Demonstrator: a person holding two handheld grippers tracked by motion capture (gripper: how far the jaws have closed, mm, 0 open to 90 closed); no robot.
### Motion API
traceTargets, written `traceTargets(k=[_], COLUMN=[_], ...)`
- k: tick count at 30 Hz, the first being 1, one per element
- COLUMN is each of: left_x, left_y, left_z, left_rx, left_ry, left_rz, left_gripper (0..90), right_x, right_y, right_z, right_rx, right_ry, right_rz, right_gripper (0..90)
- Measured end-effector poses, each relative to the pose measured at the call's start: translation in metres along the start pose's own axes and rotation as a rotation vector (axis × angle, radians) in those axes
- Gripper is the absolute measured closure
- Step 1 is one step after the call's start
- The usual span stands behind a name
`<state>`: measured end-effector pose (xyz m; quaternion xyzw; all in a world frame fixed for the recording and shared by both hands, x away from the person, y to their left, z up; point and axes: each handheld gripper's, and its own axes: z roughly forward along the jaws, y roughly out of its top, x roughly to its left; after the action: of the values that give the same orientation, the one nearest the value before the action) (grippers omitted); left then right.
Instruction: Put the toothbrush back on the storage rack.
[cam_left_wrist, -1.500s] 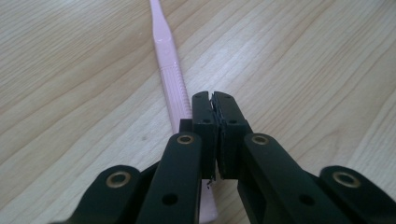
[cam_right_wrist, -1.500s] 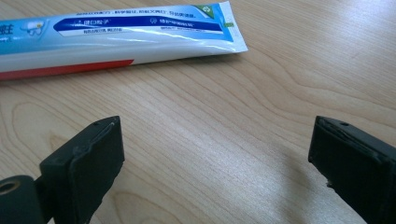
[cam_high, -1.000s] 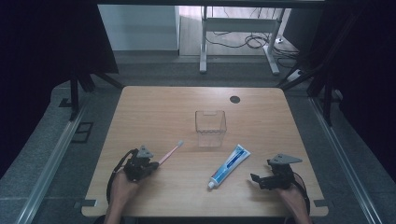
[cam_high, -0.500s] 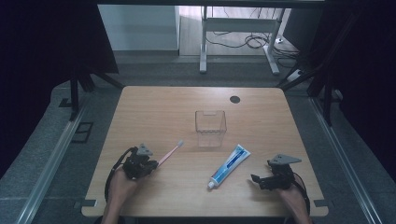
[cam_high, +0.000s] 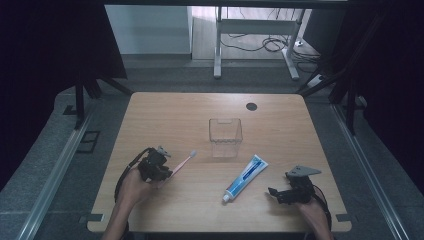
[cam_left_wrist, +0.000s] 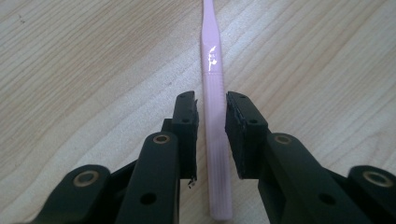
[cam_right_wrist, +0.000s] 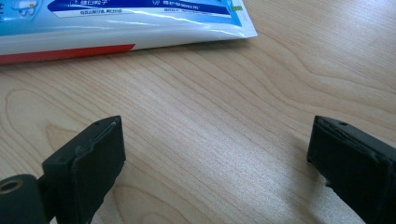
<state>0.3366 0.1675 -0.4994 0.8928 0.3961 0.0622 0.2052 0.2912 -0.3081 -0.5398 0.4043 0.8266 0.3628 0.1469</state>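
Observation:
A pink toothbrush (cam_high: 184, 161) lies on the wooden table (cam_high: 280, 125), head pointing toward the box. My left gripper (cam_high: 166, 171) straddles its handle (cam_left_wrist: 212, 70). The jaws have just been opening, and the pads (cam_left_wrist: 187, 121) stand a sliver off the handle on either side. A blue and white toothpaste tube (cam_high: 246, 176) lies right of centre. My right gripper (cam_high: 272, 192) rests on the table right of the tube's cap end. It is wide open with bare wood between its jaws (cam_right_wrist: 215, 135), and the tube (cam_right_wrist: 116, 23) lies beyond them.
A clear plastic box (cam_high: 225, 136) stands upright mid-table, just behind the toothbrush head and the tube. A dark round hole (cam_high: 251, 106) sits near the far edge. Dark curtains flank the table, and a desk frame (cam_high: 250, 45) stands beyond it.
My left gripper has shifted slightly up the table at the toothbrush handle. The toothbrush, the tube, the box and the right gripper stay where they were.

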Motion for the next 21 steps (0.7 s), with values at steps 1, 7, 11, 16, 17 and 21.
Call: traceTargets(k=[1, 7, 11, 16, 17, 21], left_x=[0.0, 0.001, 0.002, 0.002, 0.002, 0.001], left_y=[0.003, 0.017, 0.023, 0.037, 0.037, 0.043], left_z=[0.001, 0.005, 0.006, 0.011, 0.011, 0.016], left_rx=[0.011, 0.071, 0.093, 0.152, 0.152, 0.179], left_ry=[-0.001, -0.008, -0.014, -0.016, -0.016, -0.017], left_rz=[0.0, 0.018, 0.021, 0.03, 0.03, 0.032], left_gripper=[73.1, 72.0, 71.7, 71.6, 71.7, 72.0], right_x=[0.0, 0.0, 0.0, 0.0, 0.0, 0.0], right_y=[0.0, 0.0, 0.0, 0.001, 0.001, 0.001], right_z=[0.0, 0.001, 0.001, 0.0, 0.0, -0.001], right_rx=[0.001, 0.007, 0.01, -0.003, -0.003, -0.008], right_ry=[0.0, 0.002, 0.002, 0.006, 0.006, 0.001], right_rz=[0.0, -0.003, -0.004, -0.008, -0.008, -0.009], right_gripper=[4.3, 4.4, 4.4, 4.4, 4.4, 4.4])
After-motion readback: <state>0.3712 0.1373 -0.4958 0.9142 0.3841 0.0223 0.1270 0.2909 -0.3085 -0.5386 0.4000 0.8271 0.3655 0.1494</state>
